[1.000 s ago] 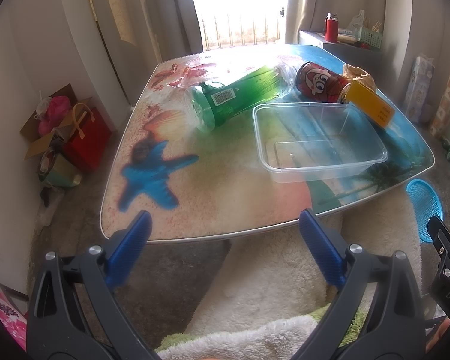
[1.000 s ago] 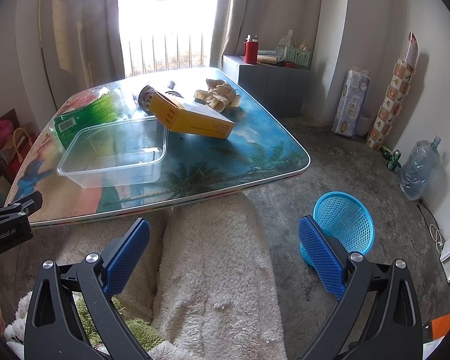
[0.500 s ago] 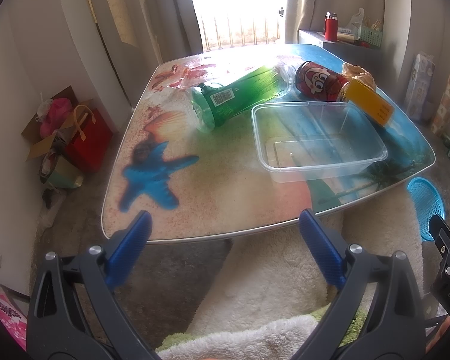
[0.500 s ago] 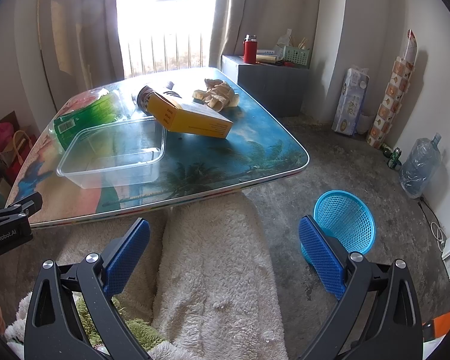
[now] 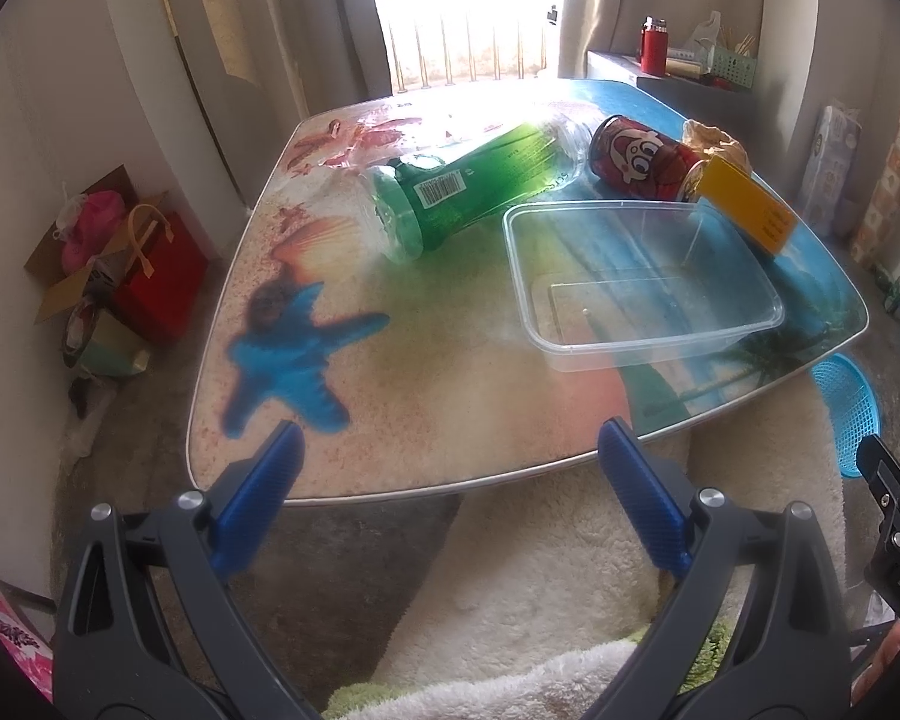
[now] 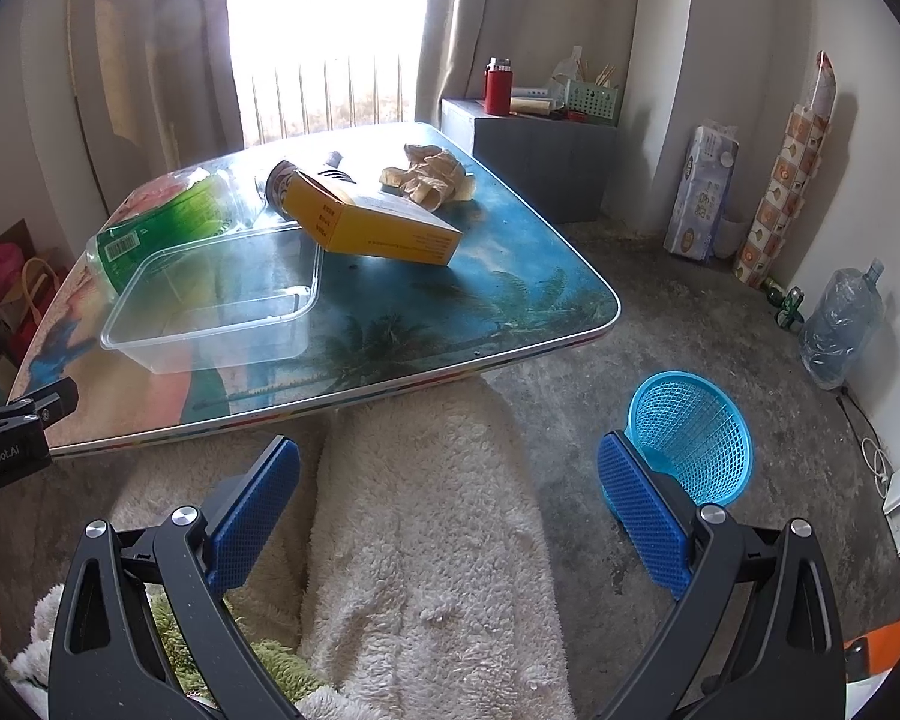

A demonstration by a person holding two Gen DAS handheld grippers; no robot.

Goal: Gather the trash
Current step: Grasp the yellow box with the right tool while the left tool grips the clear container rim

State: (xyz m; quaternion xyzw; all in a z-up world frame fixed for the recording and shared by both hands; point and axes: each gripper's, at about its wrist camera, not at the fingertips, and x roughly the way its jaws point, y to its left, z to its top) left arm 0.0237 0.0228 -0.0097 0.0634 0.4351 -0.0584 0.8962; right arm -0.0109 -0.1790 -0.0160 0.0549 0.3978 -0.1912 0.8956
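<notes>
A low table (image 5: 426,420) (image 6: 498,276) with a beach print carries the trash: a green plastic bottle (image 5: 480,186) (image 6: 168,228) on its side, a red can (image 5: 642,159), a yellow box (image 5: 750,210) (image 6: 372,222), crumpled brown paper (image 6: 429,171) and an empty clear plastic container (image 5: 642,282) (image 6: 216,300). A blue mesh basket (image 6: 690,444) (image 5: 849,408) stands on the floor right of the table. My left gripper (image 5: 450,504) is open and empty before the table's near edge. My right gripper (image 6: 450,510) is open and empty above a fluffy rug, left of the basket.
A cream fluffy rug (image 6: 426,540) lies in front of the table. A red bag and boxes (image 5: 144,276) sit at the left wall. A grey cabinet (image 6: 540,168), tissue rolls (image 6: 705,192) and a water jug (image 6: 843,324) stand at the right.
Both grippers have shifted only slightly; the table and basket sit a little differently in view. Both grippers stay open and empty.
</notes>
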